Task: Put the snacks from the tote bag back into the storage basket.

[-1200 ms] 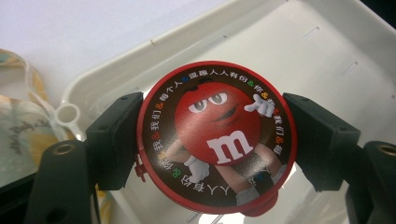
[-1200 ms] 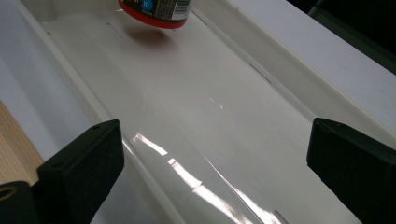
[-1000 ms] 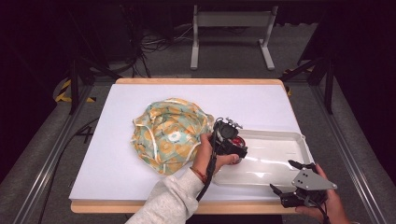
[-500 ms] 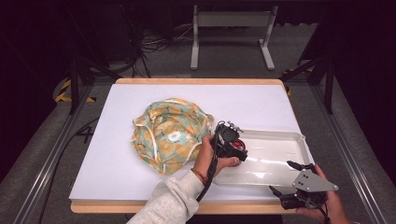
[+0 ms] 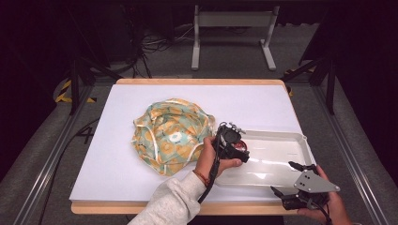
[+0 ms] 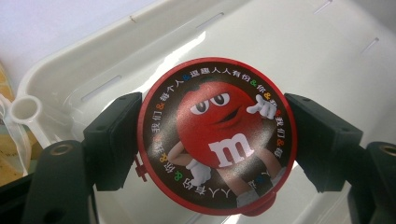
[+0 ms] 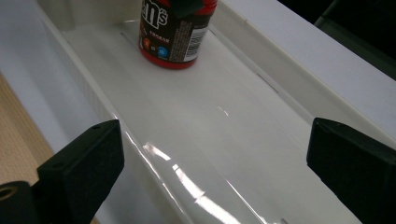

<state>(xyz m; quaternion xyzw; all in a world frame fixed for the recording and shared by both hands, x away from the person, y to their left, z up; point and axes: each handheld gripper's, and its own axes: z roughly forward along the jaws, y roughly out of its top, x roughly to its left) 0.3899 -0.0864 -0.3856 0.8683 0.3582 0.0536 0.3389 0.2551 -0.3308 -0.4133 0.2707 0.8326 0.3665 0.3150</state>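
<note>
A red M&M's tub (image 6: 217, 135) with a round printed lid stands upright at the left end of the white plastic tray (image 5: 281, 140). My left gripper (image 6: 217, 140) is shut on it, one jaw pressed to each side of the lid. From above, the left gripper (image 5: 232, 143) sits over that end of the tray. In the right gripper view the tub (image 7: 175, 32) has its base down at the tray floor (image 7: 224, 130). My right gripper (image 7: 217, 158) is open wide and holds nothing. It hovers at the tray's near right corner (image 5: 286, 178).
A crumpled drawstring bag (image 5: 171, 136) in orange and teal cloth lies on the white tabletop (image 5: 263, 103), just left of the tray. The wooden table edge (image 5: 141, 206) runs along the front. Dark floor and metal frames surround the table.
My left gripper has shifted slightly right and down with the tub, deeper into the tray's left end. The right gripper has barely moved.
</note>
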